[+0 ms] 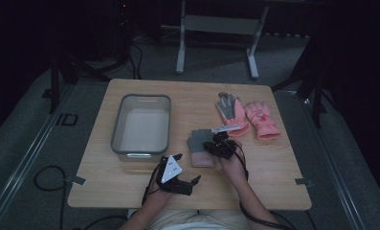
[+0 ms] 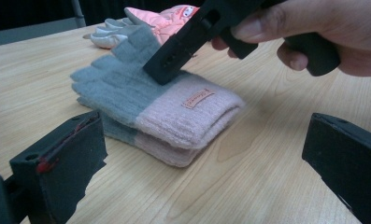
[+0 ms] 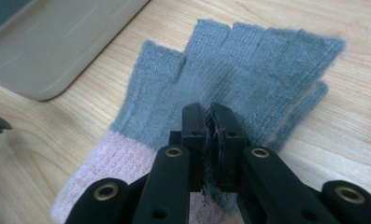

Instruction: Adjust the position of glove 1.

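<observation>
From above, the knit gloves (image 1: 200, 150) lay stacked mid-table beside the tub (image 1: 142, 125); the left gripper (image 2: 202, 163) waited with jaws apart before them, while the right gripper (image 3: 210, 122) had pinched the top glove's fabric, apparently to lift it.

Holding the black two-jaw right gripper (image 3: 213, 121) tilted downward, jaws pinched together on a fold of grey knit. Resting the black left gripper (image 1: 182, 173) low and level beside it, jaws spread wide apart, gripping nothing.
</observation>
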{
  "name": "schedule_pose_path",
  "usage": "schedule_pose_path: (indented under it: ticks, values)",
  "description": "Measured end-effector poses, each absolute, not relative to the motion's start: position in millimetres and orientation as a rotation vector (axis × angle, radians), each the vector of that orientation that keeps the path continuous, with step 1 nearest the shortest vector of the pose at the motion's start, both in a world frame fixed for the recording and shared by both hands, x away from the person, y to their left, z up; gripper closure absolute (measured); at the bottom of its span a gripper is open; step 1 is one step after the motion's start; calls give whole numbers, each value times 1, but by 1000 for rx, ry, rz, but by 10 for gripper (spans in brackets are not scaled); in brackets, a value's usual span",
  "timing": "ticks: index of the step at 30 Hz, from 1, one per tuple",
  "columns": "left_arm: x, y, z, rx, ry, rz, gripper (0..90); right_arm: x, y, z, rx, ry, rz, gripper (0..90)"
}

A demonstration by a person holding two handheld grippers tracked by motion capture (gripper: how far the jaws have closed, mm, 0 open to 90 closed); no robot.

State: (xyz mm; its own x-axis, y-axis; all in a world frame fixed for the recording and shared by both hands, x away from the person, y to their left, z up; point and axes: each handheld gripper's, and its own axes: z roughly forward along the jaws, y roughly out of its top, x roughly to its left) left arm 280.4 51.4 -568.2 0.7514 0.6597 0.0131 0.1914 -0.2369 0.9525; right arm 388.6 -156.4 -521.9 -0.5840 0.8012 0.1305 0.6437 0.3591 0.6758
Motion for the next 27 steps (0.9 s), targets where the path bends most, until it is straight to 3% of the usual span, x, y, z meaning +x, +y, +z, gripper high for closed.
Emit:
schedule_pose_path:
  ticks: [15,27]
  values:
    - [281,51,-568,1791,654,521,0,395,-156,-540,1310,2408,1004,812]
    - [281,52,-568,1782,640,501,0,393,-155,-525,1296,2381,1067,838]
